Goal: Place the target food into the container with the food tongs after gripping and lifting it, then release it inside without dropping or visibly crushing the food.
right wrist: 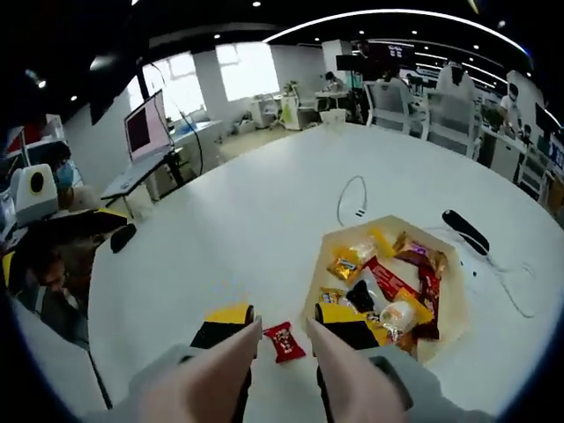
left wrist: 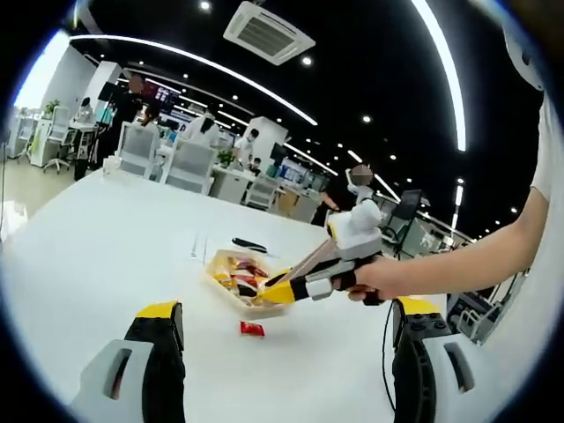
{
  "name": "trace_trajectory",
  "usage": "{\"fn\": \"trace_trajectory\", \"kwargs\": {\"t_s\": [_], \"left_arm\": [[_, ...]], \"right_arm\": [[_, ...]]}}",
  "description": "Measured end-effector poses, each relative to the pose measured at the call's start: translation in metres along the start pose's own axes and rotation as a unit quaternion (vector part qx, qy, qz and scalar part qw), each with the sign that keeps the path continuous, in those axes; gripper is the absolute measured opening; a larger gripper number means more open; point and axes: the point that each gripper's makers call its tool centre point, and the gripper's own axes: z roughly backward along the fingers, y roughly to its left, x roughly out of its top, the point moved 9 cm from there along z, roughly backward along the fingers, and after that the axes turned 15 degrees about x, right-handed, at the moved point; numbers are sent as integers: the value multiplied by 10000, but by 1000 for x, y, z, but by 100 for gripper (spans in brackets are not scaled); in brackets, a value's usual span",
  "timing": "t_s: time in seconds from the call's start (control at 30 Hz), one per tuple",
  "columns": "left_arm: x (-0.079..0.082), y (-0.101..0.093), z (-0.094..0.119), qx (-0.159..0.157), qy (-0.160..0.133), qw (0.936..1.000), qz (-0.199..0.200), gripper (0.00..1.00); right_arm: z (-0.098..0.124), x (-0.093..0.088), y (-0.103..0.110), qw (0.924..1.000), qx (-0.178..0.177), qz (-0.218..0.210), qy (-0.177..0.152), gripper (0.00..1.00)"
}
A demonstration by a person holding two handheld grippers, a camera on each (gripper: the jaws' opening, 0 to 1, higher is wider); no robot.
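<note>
A small red snack packet (right wrist: 284, 341) lies on the white table (right wrist: 264, 229), just left of a pale tray-like container (right wrist: 348, 236) that holds several wrapped snacks. My right gripper (right wrist: 282, 322) is shut on beige food tongs (right wrist: 210, 374), whose two arms stand apart on either side of the red packet without touching it. In the left gripper view, the right gripper (left wrist: 275, 291) is held by a hand (left wrist: 379, 278) over the near edge of the container (left wrist: 231, 298), with the red packet (left wrist: 251, 329) on the table in front. My left gripper (left wrist: 288, 308) is wide open and holds nothing.
A black bar-shaped object (right wrist: 464, 231) and a white cable (right wrist: 348, 198) lie beyond the container. A black mouse (right wrist: 122, 236) sits near the table's left edge. Office chairs (left wrist: 189, 163) and desks stand past the far edge.
</note>
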Motion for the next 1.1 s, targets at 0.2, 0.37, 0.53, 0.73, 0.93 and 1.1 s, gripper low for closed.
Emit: {"fn": "trace_trajectory", "kwargs": {"t_s": [0.2, 0.37, 0.53, 0.73, 0.93, 1.1], "left_arm": [[-3, 7, -12, -26, 106, 9999, -21, 99], [-7, 13, -17, -52, 311, 9995, -5, 99], [-11, 18, -22, -105, 458, 9989, 3, 99], [-12, 24, -21, -65, 548, 9985, 29, 99], [-11, 38, -17, 72, 580, 9982, 140, 99], [-12, 44, -19, 110, 647, 9977, 177, 99]], "right_arm": [[-7, -10, -4, 9997, 198, 51, 135, 26], [-15, -15, -1, 9961, 488, 651, 350, 26], [-27, -24, -2, 9954, 431, 618, 591, 26], [-40, -31, -7, 9940, 463, 580, 802, 26], [-42, -31, -9, 9957, 379, 408, 742, 26], [-40, -34, -3, 9961, 247, 571, 620, 26]]}}
